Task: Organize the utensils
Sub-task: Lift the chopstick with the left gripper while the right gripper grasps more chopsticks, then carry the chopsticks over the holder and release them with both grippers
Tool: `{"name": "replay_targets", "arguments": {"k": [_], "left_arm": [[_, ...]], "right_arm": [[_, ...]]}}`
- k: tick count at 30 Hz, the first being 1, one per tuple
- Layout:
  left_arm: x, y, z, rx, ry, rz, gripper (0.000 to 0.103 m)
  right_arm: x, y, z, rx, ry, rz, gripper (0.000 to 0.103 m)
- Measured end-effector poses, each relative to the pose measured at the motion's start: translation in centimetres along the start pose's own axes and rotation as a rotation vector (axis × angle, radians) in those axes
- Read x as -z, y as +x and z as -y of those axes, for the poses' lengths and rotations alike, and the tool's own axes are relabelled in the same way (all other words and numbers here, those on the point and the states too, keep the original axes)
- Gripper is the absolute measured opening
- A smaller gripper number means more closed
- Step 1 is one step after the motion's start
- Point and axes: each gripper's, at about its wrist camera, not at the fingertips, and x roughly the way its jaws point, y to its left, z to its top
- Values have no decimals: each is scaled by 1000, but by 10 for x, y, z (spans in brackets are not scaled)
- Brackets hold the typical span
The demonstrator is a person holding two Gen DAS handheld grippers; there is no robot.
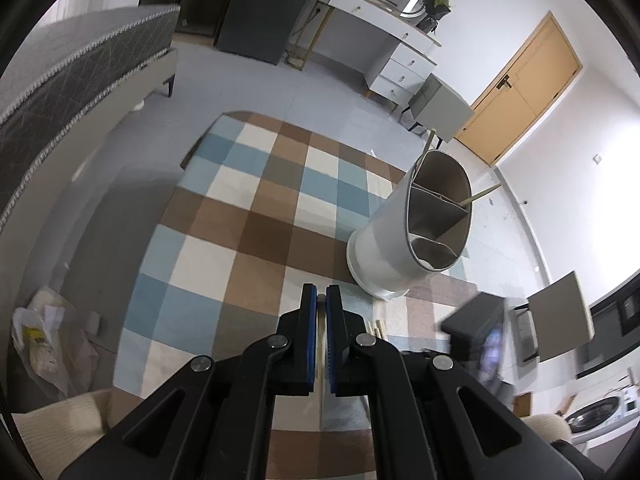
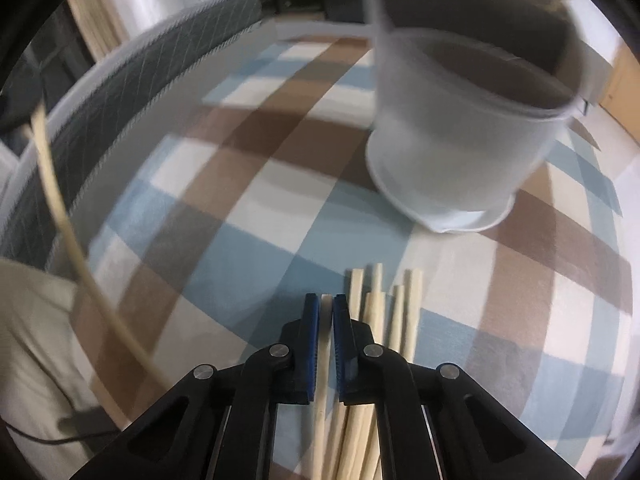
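A white divided utensil holder (image 1: 404,232) stands on the checked rug, with chopsticks (image 1: 478,196) sticking out of its far compartments; it also shows in the right wrist view (image 2: 452,136), blurred. My left gripper (image 1: 321,300) is shut on a pale chopstick (image 1: 321,344), raised above the rug, left of and nearer than the holder. My right gripper (image 2: 326,304) is shut on one chopstick (image 2: 324,360) at the left edge of a pile of several chopsticks (image 2: 384,320) lying on the rug. The left gripper's chopstick (image 2: 60,208) crosses the right wrist view at the left.
A checked blue, brown and cream rug (image 1: 248,216) covers the floor. A grey bed (image 1: 68,80) runs along the left. A white desk (image 1: 384,40), a small stool (image 1: 444,108) and a wooden door (image 1: 520,88) stand at the back. A crumpled bag (image 1: 44,340) lies at the left.
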Motion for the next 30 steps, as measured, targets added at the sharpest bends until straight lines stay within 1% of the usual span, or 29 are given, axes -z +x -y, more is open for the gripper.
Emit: {"name": "replay_targets", "arguments": {"k": [2,5,17,22,29,30], "left_arm": [[3,0,6,-1,13,-6,0],[10,-2,15,-31,45,-8,0],[29,-17,53,-95,160,6,0],[32,-20,61,-99,169,0,0],[36,-27,76,-101,222,15,0],[36,-27,78,-114,238,18,0]], "right_arm": [[2,-19,5,-9,31,57,6],[8,-45,10,-39,66,132,6],[32,-119,26,-99,159,359,6],[39,-137,27,-107,165,414,5],[44,-154,22,-115,151,492,5],[44,-156,21,-118,148,496,5]]}}
